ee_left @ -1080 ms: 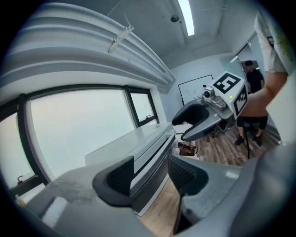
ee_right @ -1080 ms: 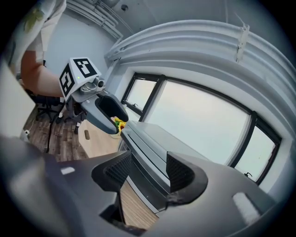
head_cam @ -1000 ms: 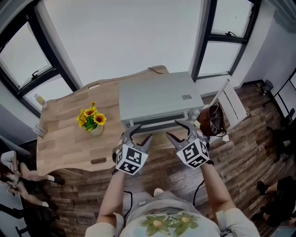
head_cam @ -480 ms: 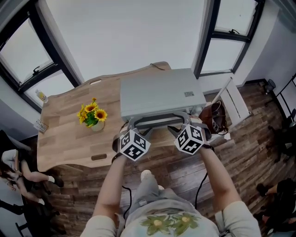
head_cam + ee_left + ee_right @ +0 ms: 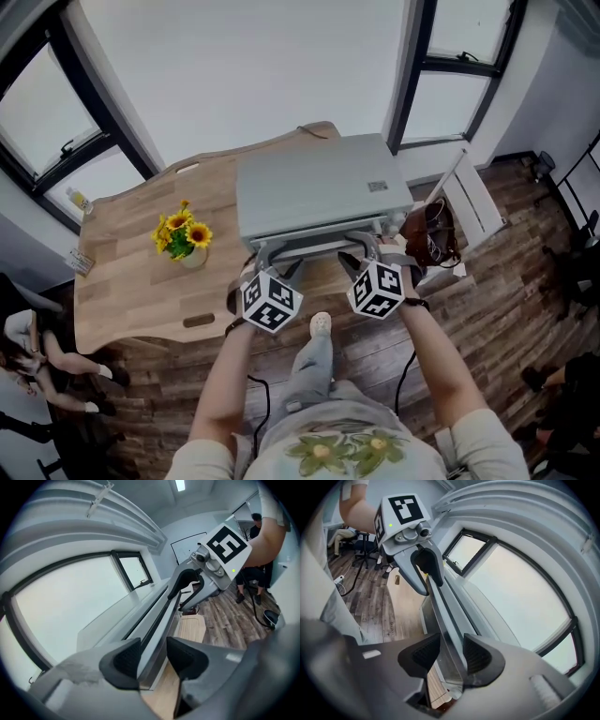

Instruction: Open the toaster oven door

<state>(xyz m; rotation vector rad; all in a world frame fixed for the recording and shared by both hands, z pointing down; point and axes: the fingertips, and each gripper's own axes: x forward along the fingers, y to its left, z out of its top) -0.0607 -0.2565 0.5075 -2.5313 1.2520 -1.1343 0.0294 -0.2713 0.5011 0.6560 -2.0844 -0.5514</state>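
Observation:
A grey toaster oven [image 5: 319, 192] stands on the wooden table [image 5: 122, 281], its door handle bar [image 5: 314, 246] along the near front edge. My left gripper [image 5: 267, 267] is at the handle's left end and my right gripper [image 5: 361, 258] at its right end. In the left gripper view the jaws [image 5: 153, 656] are closing around the bar [image 5: 159, 616], with a gap still showing beside one pad. In the right gripper view the jaws [image 5: 451, 651] are closing too, and both pads sit against the bar [image 5: 440, 611].
A pot of sunflowers [image 5: 183, 239] stands left of the oven. A brown bag [image 5: 427, 239] and a white panel [image 5: 469, 202] sit right of the table. A seated person [image 5: 37, 347] is at the far left. My shoe [image 5: 321, 324] shows below the table edge.
Both grippers moved forward from in front of the table onto the oven's handle, and their jaws have narrowed around it. I stepped closer.

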